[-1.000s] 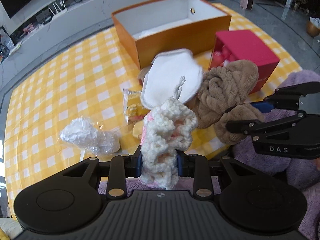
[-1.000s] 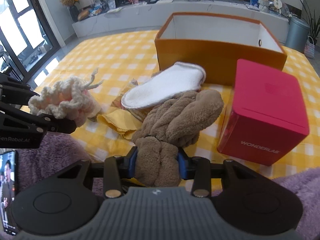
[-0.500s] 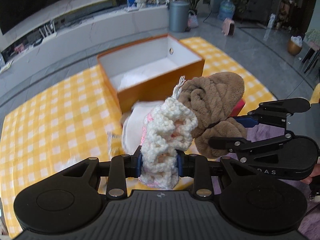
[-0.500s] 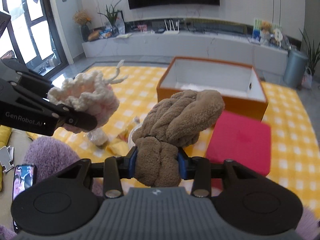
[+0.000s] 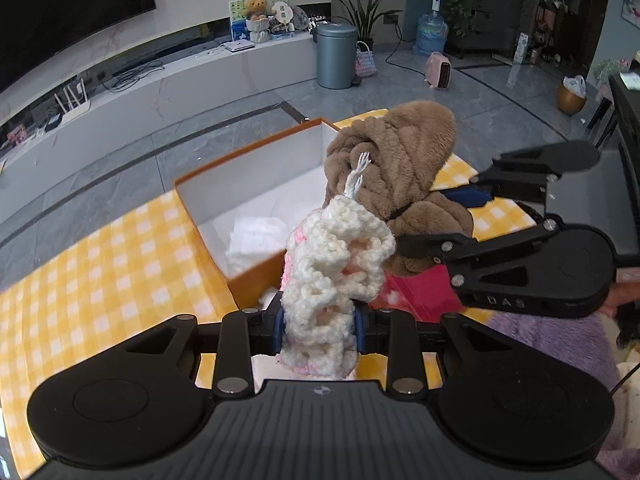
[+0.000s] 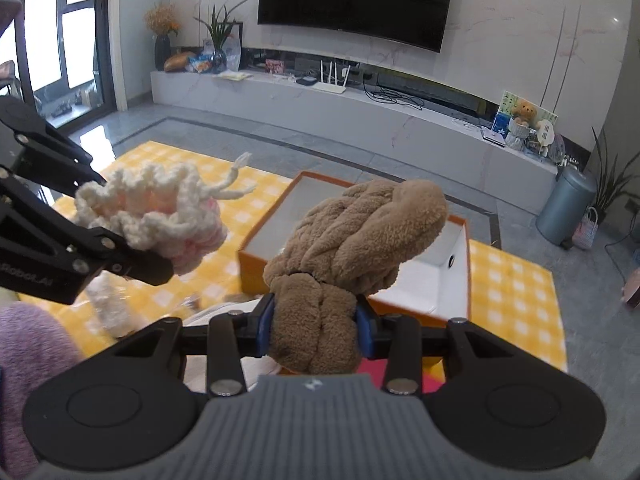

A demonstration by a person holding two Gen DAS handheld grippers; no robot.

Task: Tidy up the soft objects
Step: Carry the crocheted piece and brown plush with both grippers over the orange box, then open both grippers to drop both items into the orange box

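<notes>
My left gripper [image 5: 318, 328] is shut on a cream and pink crocheted piece [image 5: 334, 276], held up in the air; it also shows in the right wrist view [image 6: 160, 216]. My right gripper [image 6: 314, 330] is shut on a brown plush piece [image 6: 352, 248], also lifted, seen in the left wrist view [image 5: 396, 184] just right of the crocheted piece. An open orange box [image 5: 256, 276] with a white inside lies below and ahead of both; white fabric [image 5: 256, 236] lies in it. The box also shows in the right wrist view [image 6: 460, 280].
A yellow checked cloth [image 5: 100, 280] covers the surface. A red box [image 5: 420, 296] sits right of the orange box. A white plastic wad [image 6: 108, 300] lies on the cloth at the left. A purple fuzzy item [image 5: 560, 344] lies near me. A grey bin [image 5: 336, 56] stands beyond.
Both grippers have risen high above the cloth with their soft pieces and moved toward the orange box. The views now tilt up to the room.
</notes>
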